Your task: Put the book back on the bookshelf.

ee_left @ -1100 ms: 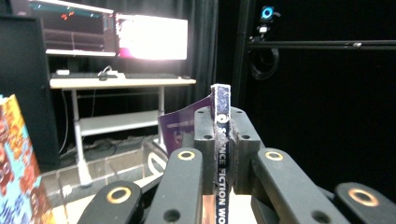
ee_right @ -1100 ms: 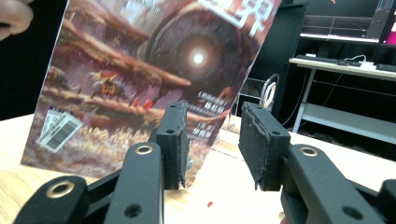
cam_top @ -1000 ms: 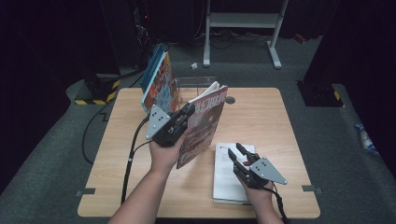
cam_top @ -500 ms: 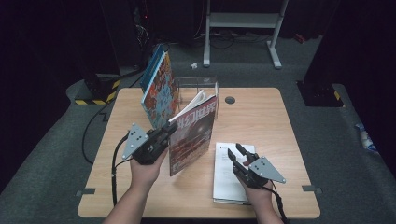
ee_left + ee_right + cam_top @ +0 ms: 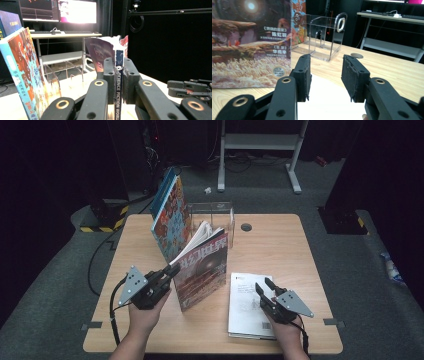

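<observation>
A science-fiction magazine (image 5: 204, 270) stands upright on its lower edge on the wooden table (image 5: 280, 237), pages fanned at the top. My left gripper (image 5: 171, 270) is shut on its spine (image 5: 119, 82), coming in from the left. A white booklet (image 5: 248, 312) lies flat at the front right. My right gripper (image 5: 264, 286) hovers over it, open, with nothing between its pads (image 5: 303, 72); the booklet's white page (image 5: 329, 102) shows below them. The magazine's cover (image 5: 249, 42) stands to the left in the right gripper view.
A clear acrylic rack (image 5: 212, 217) stands at the back middle of the table, also seen as the rack (image 5: 324, 37). Two colourful books (image 5: 170, 217) lean upright against its left side, close to the magazine. A round cable hole (image 5: 246, 226) lies right of the rack.
My left gripper has carried the magazine away from the rack, leftward, nearer the front edge and lower. The right gripper stays over the white booklet.
</observation>
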Tool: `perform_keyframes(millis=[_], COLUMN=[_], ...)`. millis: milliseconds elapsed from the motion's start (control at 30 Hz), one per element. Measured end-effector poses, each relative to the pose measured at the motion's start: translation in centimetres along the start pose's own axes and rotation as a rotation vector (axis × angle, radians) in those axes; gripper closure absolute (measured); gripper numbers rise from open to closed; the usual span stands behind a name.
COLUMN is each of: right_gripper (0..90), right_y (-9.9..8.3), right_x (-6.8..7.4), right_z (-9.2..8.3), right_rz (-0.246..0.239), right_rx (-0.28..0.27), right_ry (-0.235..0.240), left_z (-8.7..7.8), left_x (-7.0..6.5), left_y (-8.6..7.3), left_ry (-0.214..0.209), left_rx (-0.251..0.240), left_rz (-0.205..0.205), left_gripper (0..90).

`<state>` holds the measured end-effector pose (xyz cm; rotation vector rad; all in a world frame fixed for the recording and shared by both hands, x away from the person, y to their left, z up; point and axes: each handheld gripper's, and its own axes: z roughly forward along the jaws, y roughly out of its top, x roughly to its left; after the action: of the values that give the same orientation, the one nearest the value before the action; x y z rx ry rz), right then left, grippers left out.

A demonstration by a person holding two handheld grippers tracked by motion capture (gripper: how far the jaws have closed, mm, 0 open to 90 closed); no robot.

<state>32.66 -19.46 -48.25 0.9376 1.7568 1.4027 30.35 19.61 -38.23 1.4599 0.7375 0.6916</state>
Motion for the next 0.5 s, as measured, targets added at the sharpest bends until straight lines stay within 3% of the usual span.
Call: perform_keyframes(millis=[100,200,300,400,500], right_gripper=[58.7,58.7,58.7,58.8,59.1], right_y=[-0.4,-0.7,-0.9,-0.9,-0.9], right_x=[-0.1,-0.2,-0.3,-0.2,-0.2], right_z=[-0.2,-0.4,-0.5,-0.6,-0.7], right_rz=[-0.003,0.010,0.018,0.020,0.022], right_rx=[0.003,0.002,0.000,-0.005,-0.007], right_ry=[-0.004,-0.006,-0.005,-0.003,-0.003], left_z=[-0.2,0.2,1.3,1.9,2.0], left_x=[-0.1,0.0,0.4,0.1,0.1], left_y=[-0.3,-0.2,0.2,0.4,0.5], left_ry=[-0.001,-0.015,-0.008,0.022,0.018], left_rx=[0.001,0.035,0.092,0.115,0.119], left_rz=[0.003,0.000,0.010,0.036,0.049], left_gripper=[81.8,65.5,67.9,74.5,78.9])
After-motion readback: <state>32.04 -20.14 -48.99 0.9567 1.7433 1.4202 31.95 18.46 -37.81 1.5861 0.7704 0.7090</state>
